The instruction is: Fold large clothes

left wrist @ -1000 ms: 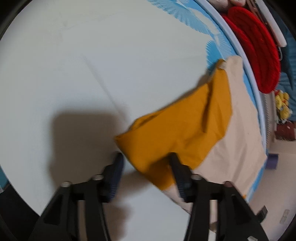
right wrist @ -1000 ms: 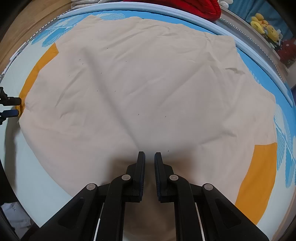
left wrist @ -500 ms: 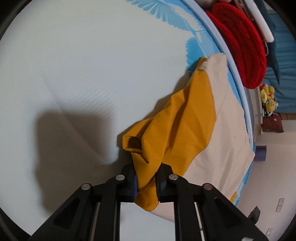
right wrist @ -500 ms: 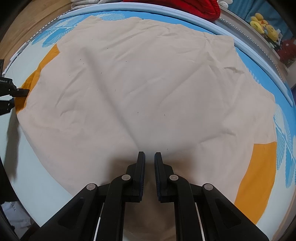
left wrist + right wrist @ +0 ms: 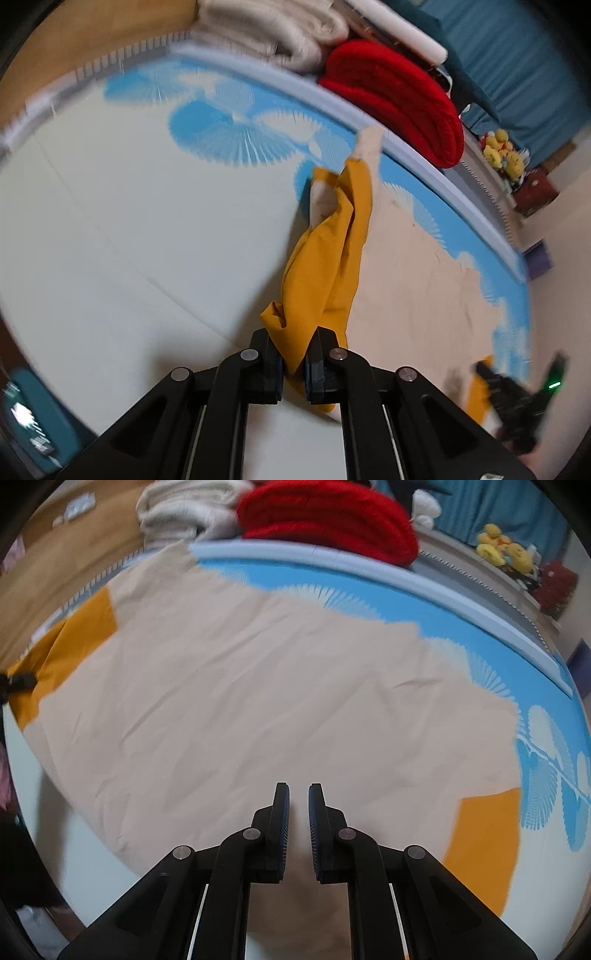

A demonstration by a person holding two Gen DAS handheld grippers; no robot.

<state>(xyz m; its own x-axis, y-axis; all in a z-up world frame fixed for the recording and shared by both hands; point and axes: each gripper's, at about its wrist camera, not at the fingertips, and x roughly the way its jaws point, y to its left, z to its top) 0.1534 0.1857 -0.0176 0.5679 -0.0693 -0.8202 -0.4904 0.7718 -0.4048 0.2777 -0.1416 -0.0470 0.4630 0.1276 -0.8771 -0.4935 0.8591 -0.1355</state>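
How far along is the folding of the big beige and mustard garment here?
Early. Done: the beige garment with mustard-yellow sleeves lies spread flat on the blue-and-white patterned mat. In hand: the left gripper is closing on the bunched mustard sleeve; the right gripper is shut at the hem. Left: no fold laid yet.

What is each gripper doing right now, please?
Left gripper: closing on the mustard-yellow sleeve of the cream garment.
Right gripper: shut on the cream garment's near edge.
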